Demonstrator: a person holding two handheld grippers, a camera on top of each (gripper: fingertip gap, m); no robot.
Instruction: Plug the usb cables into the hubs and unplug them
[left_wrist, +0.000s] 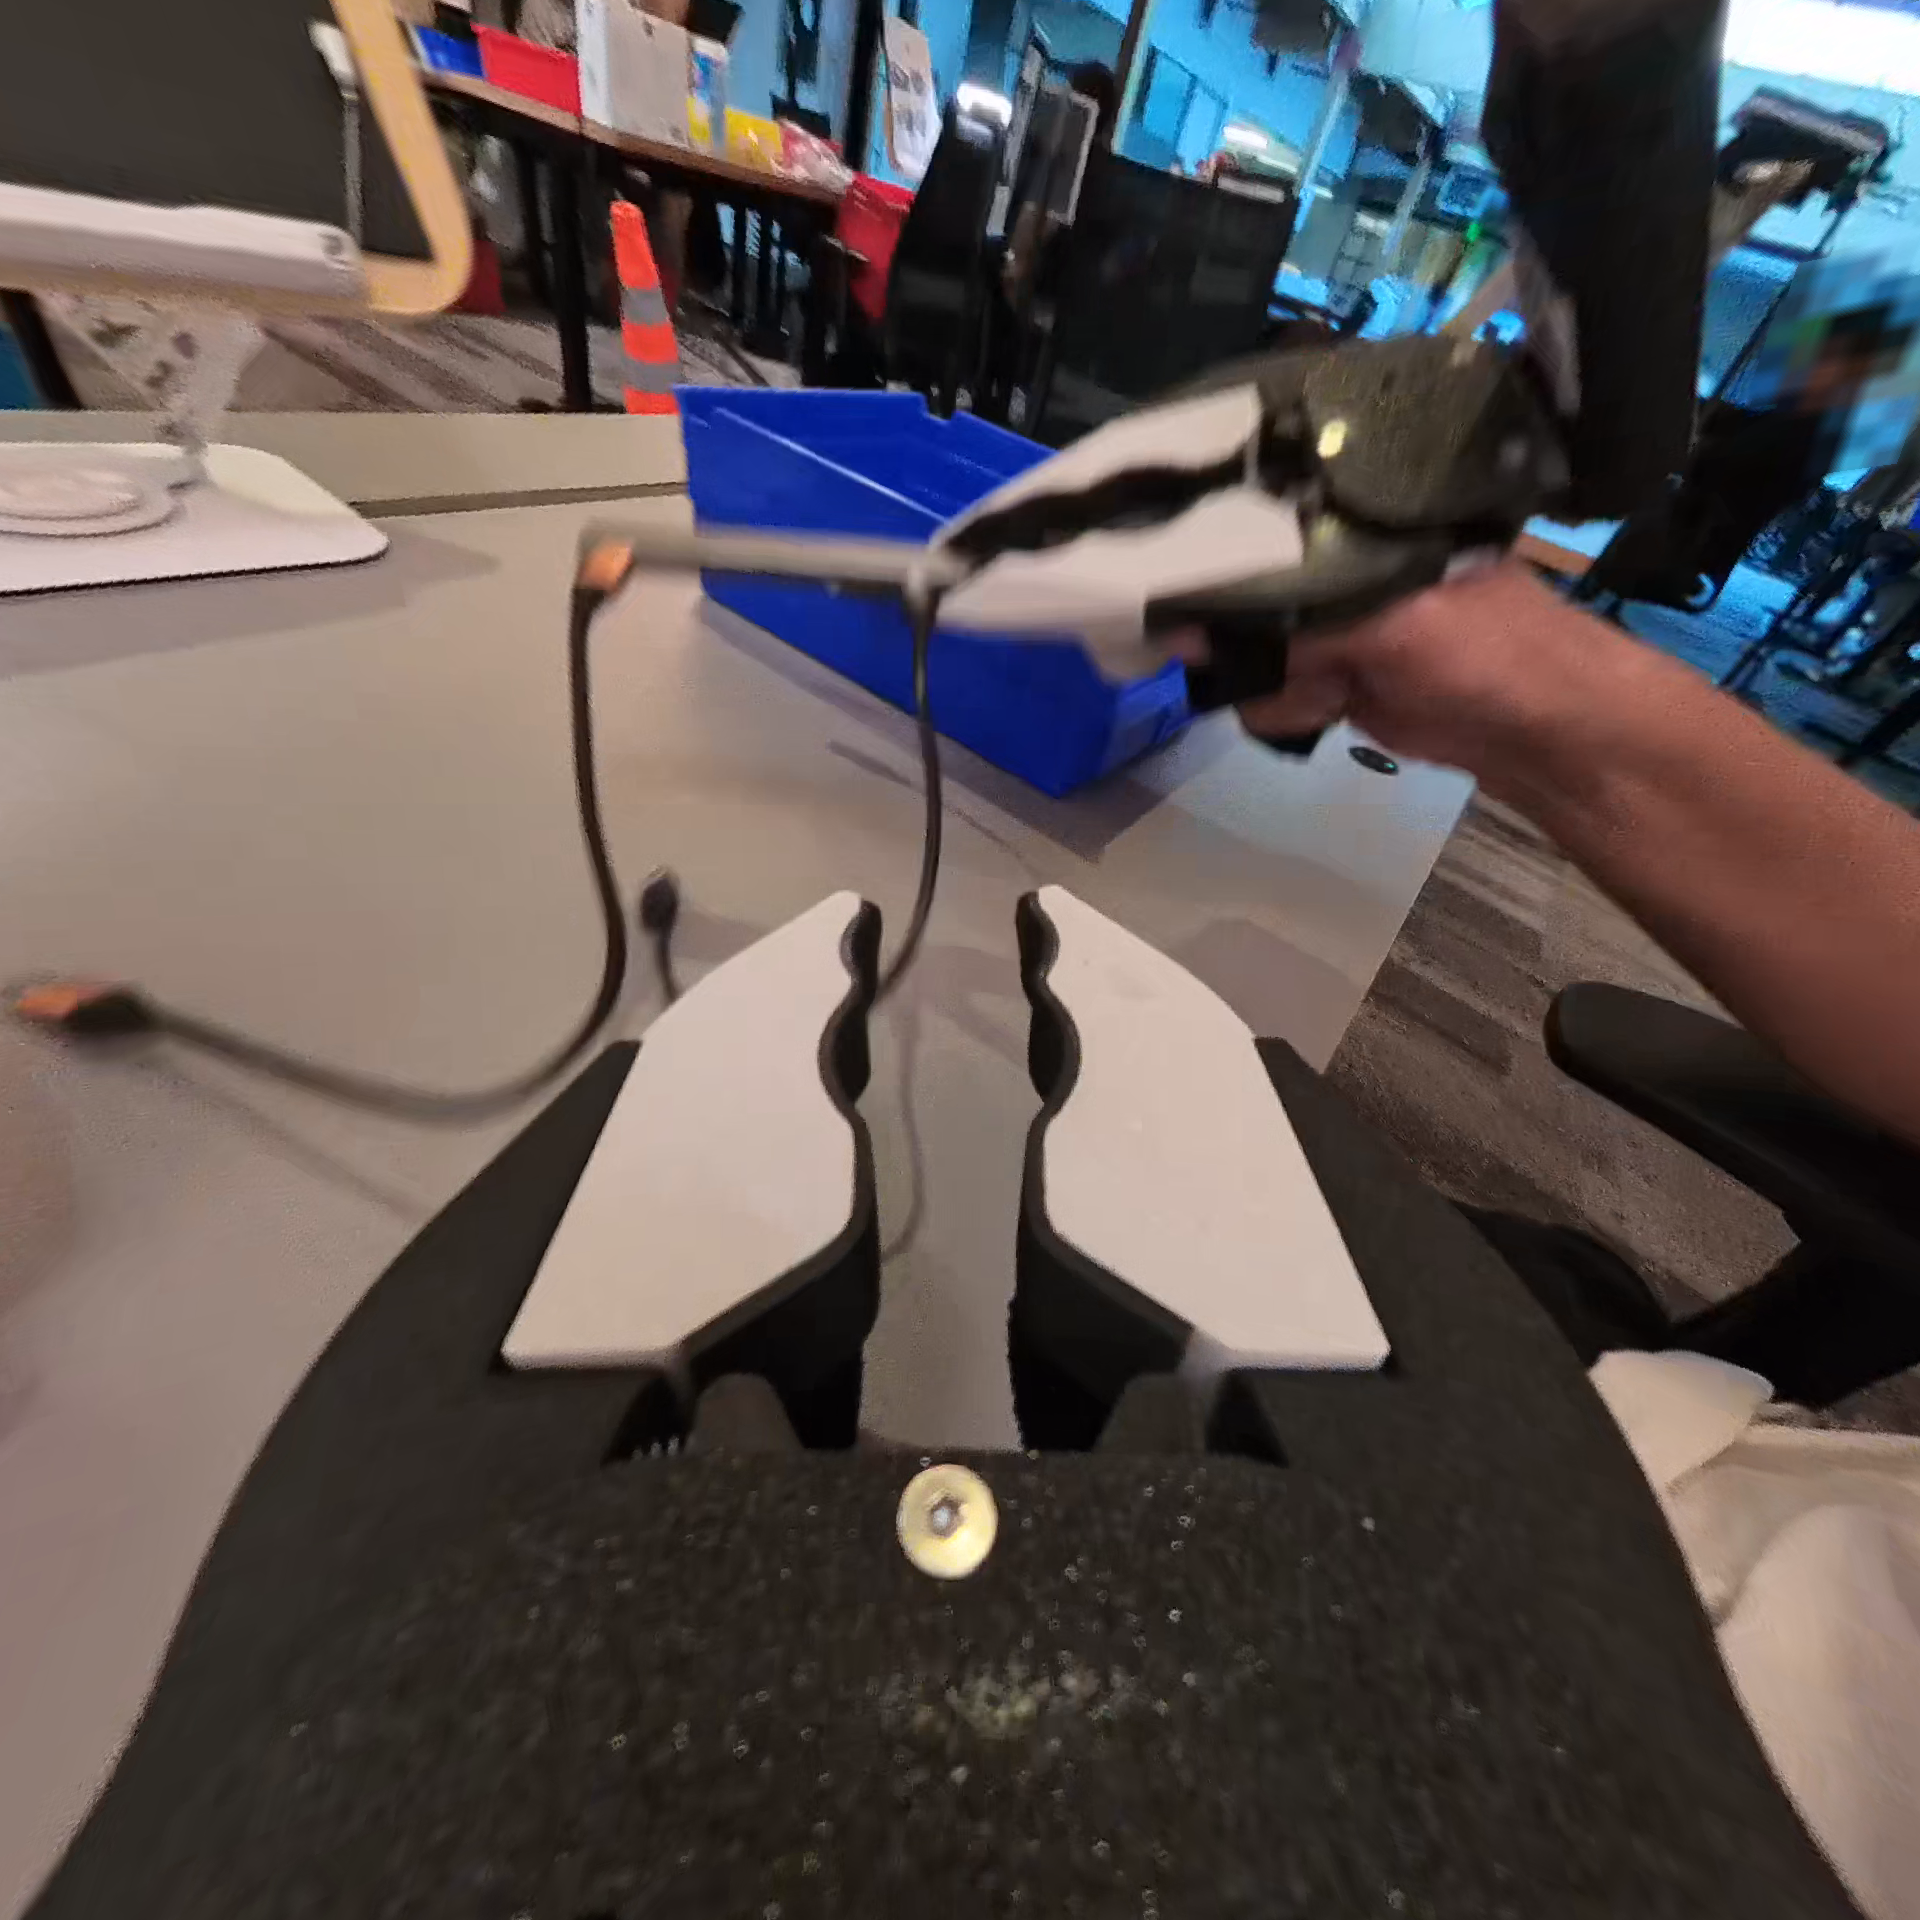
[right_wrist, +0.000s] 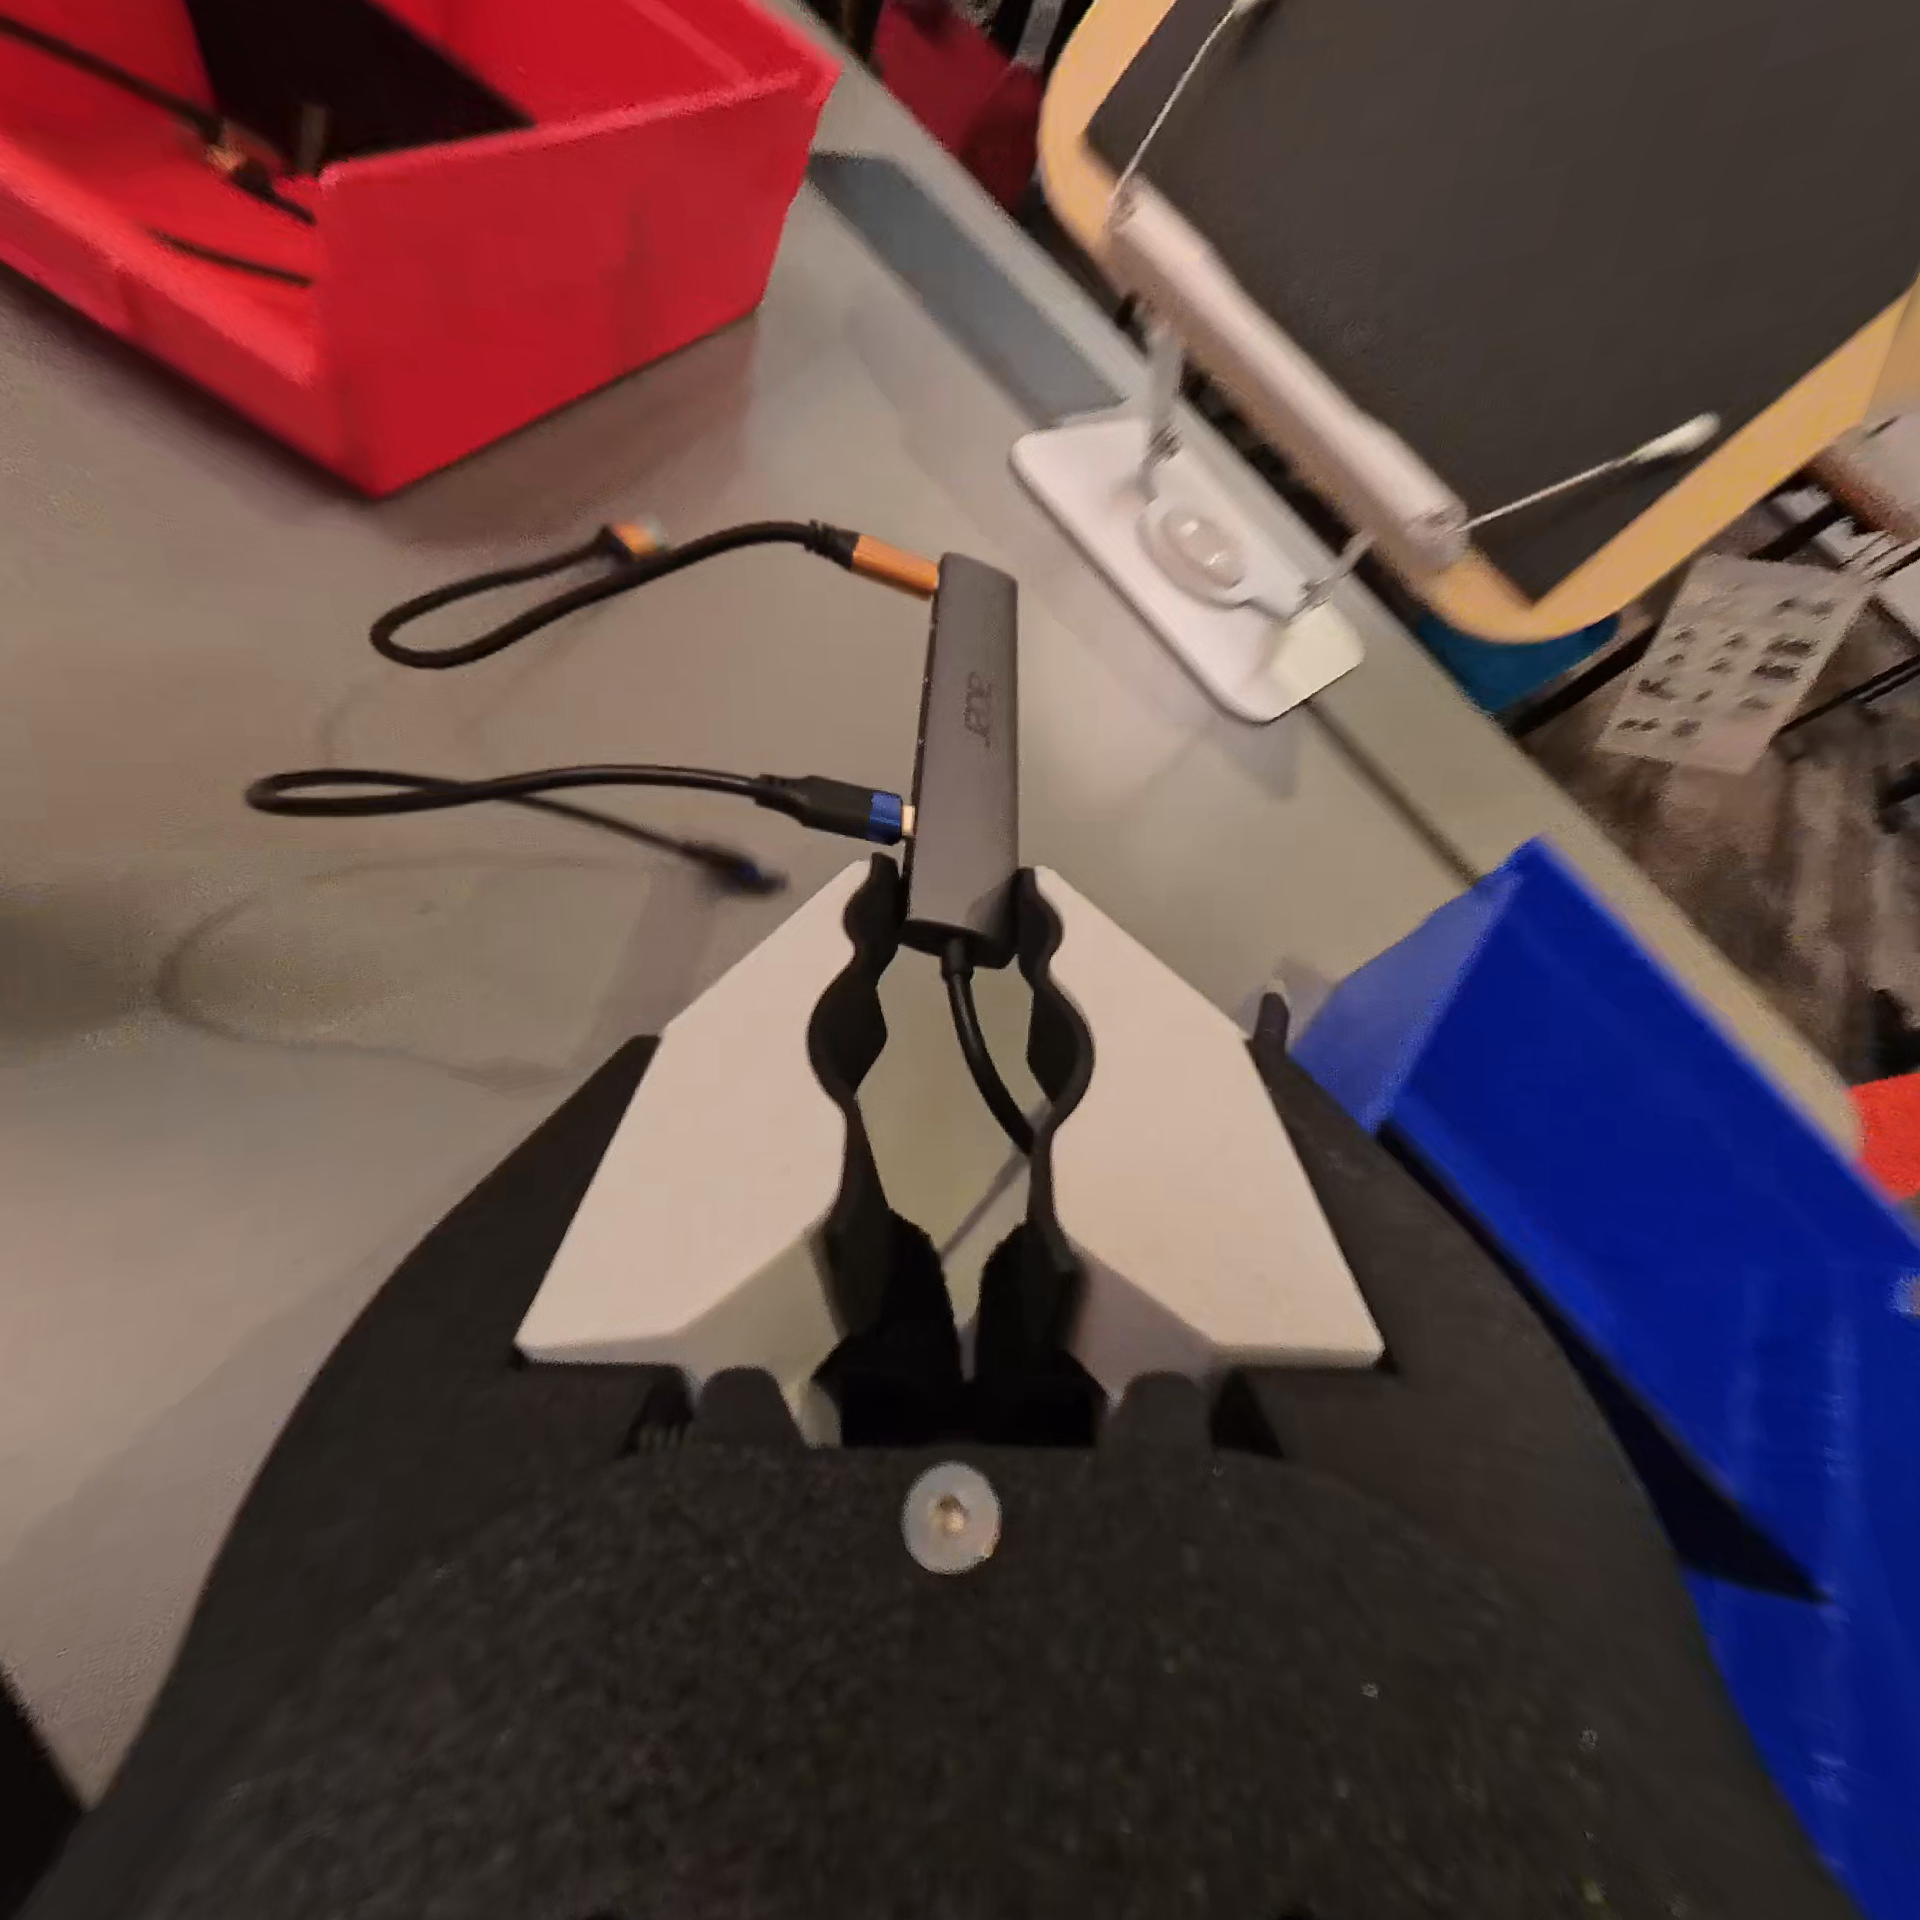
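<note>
My right gripper (right_wrist: 956, 894) pinched the slim grey USB hub (right_wrist: 966, 727) by its tail end, lifted above the table (right_wrist: 520, 1039), orange-collared plug (right_wrist: 888, 566) and blue-collared plug (right_wrist: 868, 816) seated. My left gripper (left_wrist: 948, 914) stood parted, empty. The hub looked light, rigid; I'd grasp plug collars, not the floppy cables.

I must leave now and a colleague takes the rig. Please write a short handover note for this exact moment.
Right gripper: shut on the grey hub, held above the table.
Left gripper: open, empty.
Done: orange-plug cable and blue-plug cable both sit in the hub's side.
Left: unplug both; their free ends lie on the table. Blue bin stands beside the right gripper.
</note>
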